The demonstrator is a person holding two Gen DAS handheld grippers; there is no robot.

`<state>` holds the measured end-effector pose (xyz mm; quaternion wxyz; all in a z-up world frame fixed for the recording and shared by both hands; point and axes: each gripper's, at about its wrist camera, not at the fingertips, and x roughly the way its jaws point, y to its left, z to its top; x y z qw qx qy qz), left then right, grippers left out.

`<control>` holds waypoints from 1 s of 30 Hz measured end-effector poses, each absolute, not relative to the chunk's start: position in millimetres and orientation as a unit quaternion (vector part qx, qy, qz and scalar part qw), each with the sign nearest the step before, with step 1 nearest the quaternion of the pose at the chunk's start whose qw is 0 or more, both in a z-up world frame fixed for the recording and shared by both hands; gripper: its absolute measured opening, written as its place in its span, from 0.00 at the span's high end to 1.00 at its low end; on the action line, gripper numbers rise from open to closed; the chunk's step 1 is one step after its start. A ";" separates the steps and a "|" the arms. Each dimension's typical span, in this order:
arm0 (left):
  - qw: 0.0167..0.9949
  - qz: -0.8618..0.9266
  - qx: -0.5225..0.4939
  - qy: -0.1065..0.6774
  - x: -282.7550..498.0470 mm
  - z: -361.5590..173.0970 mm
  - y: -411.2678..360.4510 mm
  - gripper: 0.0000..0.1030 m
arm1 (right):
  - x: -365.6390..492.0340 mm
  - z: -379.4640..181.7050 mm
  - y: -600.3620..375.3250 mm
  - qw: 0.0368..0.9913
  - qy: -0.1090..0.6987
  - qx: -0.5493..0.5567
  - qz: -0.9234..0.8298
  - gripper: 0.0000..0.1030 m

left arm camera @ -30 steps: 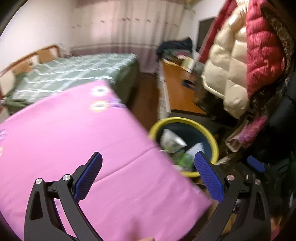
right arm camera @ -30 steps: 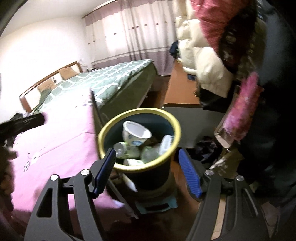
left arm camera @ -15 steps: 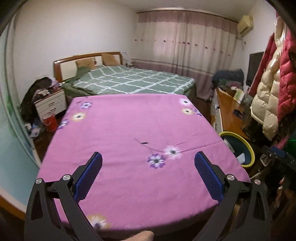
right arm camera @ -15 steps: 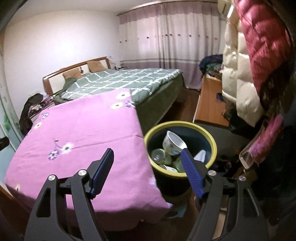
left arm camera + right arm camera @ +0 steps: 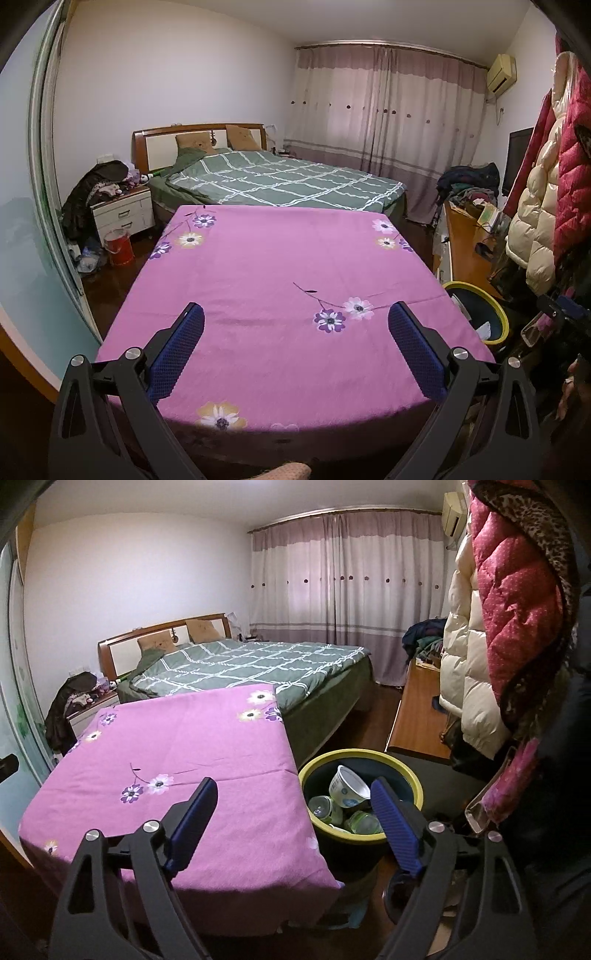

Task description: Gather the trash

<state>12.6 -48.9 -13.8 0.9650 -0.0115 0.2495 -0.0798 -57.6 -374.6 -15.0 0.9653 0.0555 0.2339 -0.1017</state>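
Observation:
A dark trash bin with a yellow rim stands on the floor right of the table, holding a white paper bowl and clear plastic bottles. My right gripper hovers above the table's right edge and the bin; its jaws are opening with nothing between them. In the left wrist view the bin shows at the far right. My left gripper stands open over the pink flowered tablecloth, holding nothing.
A green checked bed lies behind the table. A wooden desk and hanging padded coats crowd the right side. A white nightstand and a red bucket stand at the left. Dark wood floor runs between.
Both views have swung left and risen. The left view went from the bin to the whole pink table. The right gripper pulled back from above the bin and its jaws spread wider.

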 end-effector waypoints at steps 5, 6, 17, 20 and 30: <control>0.968 -0.069 -0.008 0.241 7.1 -6.9 -46.9 0.05 | -58.5 -14.8 -374.9 0.966 0.232 0.057 -0.101 0.21; 0.968 -0.068 -0.009 0.241 7.6 -5.8 -46.7 0.05 | -58.1 -14.8 -375.1 0.965 0.233 0.057 -0.101 0.21; 0.965 -0.070 -0.010 0.251 11.0 -6.8 -48.9 0.05 | -55.8 -11.0 -369.0 0.966 0.233 0.051 -0.097 0.21; 0.966 -0.069 -0.010 0.250 11.0 -6.3 -48.9 0.05 | -54.7 -9.8 -367.0 0.967 0.232 0.050 -0.095 0.21; 0.966 -0.068 -0.006 0.251 11.2 -6.0 -52.7 0.05 | -54.1 -11.4 -363.2 0.967 0.232 0.050 -0.094 0.21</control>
